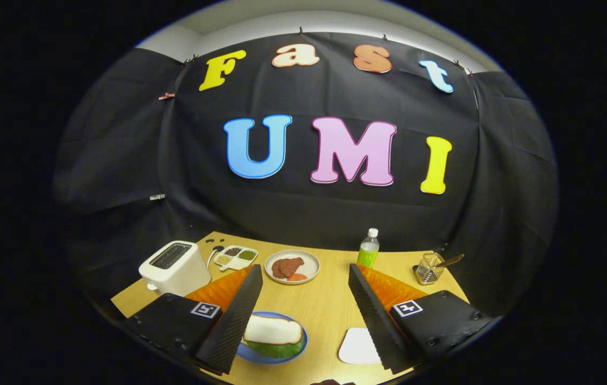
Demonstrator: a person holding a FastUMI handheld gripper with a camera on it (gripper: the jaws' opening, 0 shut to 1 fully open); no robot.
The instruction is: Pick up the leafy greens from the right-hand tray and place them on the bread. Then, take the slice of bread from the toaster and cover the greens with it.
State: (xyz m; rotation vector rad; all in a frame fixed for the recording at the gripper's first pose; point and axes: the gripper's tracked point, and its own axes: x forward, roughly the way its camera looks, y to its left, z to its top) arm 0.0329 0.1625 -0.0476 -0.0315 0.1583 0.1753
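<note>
Above a wooden table (325, 310) in the booth, we hold our gripper (303, 315) with its fingers spread wide and nothing between them. To the far left sits the white toaster (175, 267), its slots dark; we cannot tell whether a slice remains inside. Beyond the fingers rests a plate of sliced meat (292, 266), with a small dish of seeds (236, 258) beside the toaster, a bottle (368, 248) and a wire holder (429, 267) to the right. Just ahead of the left finger, a blue plate (261, 355) carries the leafy greens (277, 351) with a slice of bread (272, 330) already resting on top; the white tray (358, 346) near the right finger lies bare. We judge the bread light, soft and easily dented, best pinched gently by its crust edges; the greens look limp and slippery.
</note>
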